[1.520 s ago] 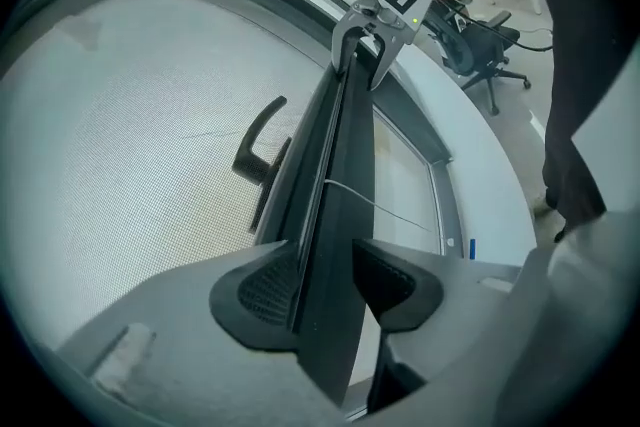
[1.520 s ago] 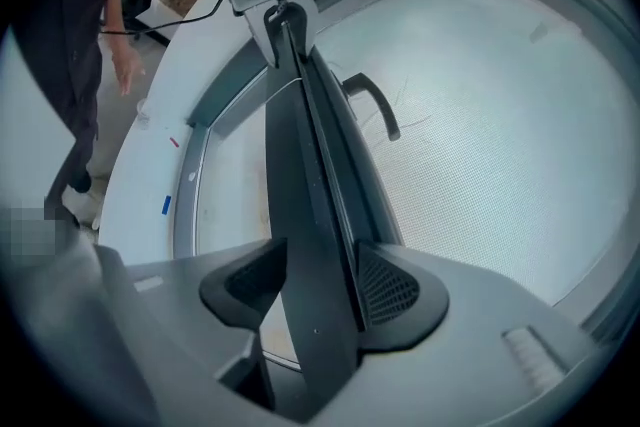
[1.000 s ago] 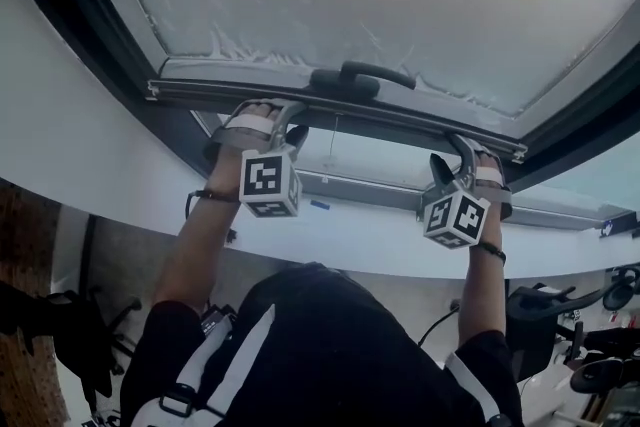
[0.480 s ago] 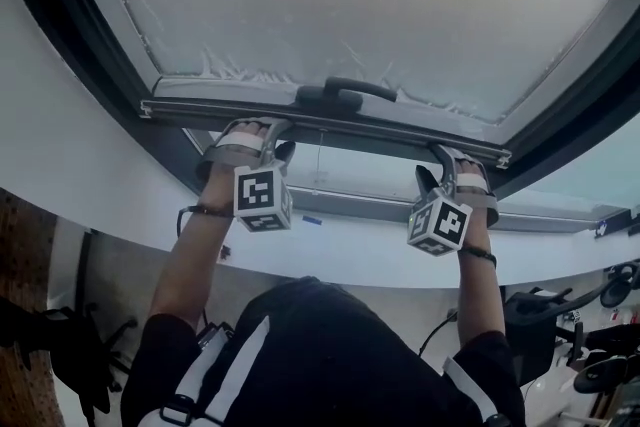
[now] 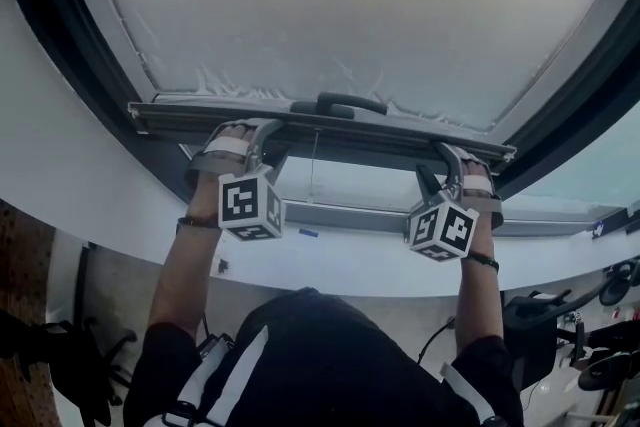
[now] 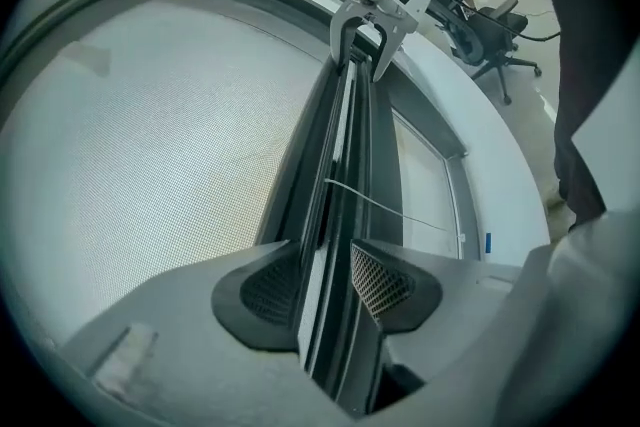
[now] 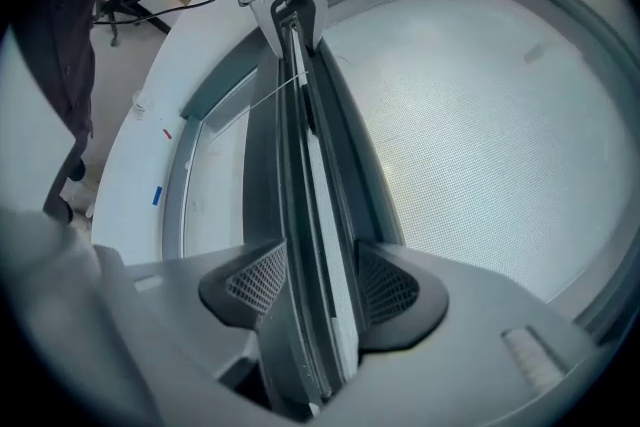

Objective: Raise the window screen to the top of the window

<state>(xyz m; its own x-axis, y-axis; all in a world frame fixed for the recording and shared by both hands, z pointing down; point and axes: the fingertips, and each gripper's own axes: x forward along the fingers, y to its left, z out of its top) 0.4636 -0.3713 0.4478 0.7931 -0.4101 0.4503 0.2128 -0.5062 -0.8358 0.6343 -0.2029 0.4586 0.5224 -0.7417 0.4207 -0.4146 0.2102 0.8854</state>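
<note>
At arm's reach, left tool (image 6: 328, 283) and right tool (image 7: 312, 287) each pinch the bottom bar (image 5: 330, 123), the left jaws having just tightened slightly on it. Beyond, the window screen (image 5: 350, 5) has risen with them; the top likely lies further up.

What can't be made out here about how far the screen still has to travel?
- Top of the window frame: cut off by the head view's upper edge, above the screen mesh, so the remaining travel is unknown.
- Lower end of the pull cord below the bottom bar: too thin to follow in the head view.
- Outdoors: washed out behind the mesh in every view.
</note>
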